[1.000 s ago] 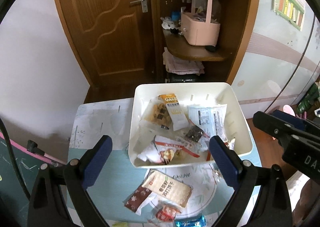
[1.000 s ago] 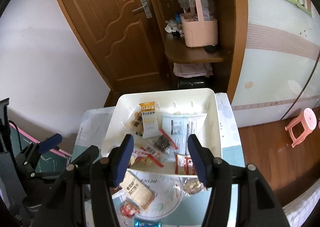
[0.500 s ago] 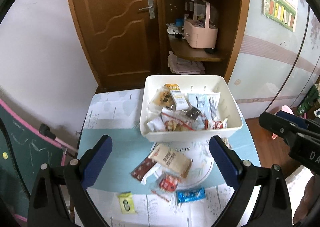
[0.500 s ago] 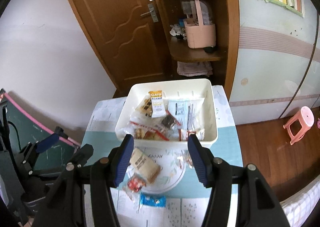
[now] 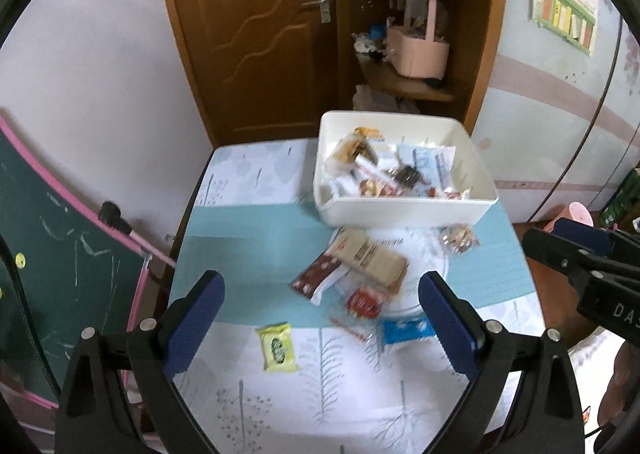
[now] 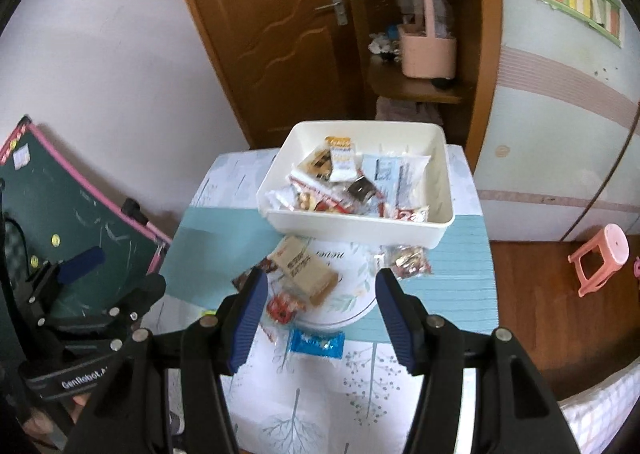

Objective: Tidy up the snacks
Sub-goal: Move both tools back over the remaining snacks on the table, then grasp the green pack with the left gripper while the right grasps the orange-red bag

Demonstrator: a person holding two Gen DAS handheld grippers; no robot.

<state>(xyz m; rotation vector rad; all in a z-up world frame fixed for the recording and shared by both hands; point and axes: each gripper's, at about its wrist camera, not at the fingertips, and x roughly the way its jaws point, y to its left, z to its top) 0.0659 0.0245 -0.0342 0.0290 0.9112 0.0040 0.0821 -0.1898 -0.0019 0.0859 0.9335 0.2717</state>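
I read this as partly done, with a fair bit left. The white bin (image 5: 404, 210) at the far end of the bench (image 5: 248, 250) already holds a heap of packets: I can pick out an orange-topped one (image 6: 340, 158), a pale blue one (image 6: 396, 174) and a small dark one (image 6: 362, 188), with more jumbled under them.

Six snacks are loose on my side of the bin. Just in front of its near wall a tan cracker pack (image 5: 368, 256) lies across a round printed mat (image 6: 352, 294), and a brown bar (image 5: 318, 280) is tucked against the pack's left end. Nearer to me than those sit a red sachet (image 5: 362, 304) and a blue packet (image 5: 406, 328). A yellow-green sachet (image 5: 277, 346) lies alone, furthest from the bin and to its left. A clear bag of mixed bits (image 6: 406, 258) sits just off the bin's near right corner.

My left tongs (image 5: 320, 318) are spread wide and carry nothing, hanging above the bench on my side of the loose pile. My right tongs (image 6: 320, 314) are also parted and empty, hovering over the mat's near edge. Neither touches a packet.

In my judgement the remaining job is six pick-and-drops into the bin, and the flat sachets will likely be the fiddly ones to pinch off the cloth.
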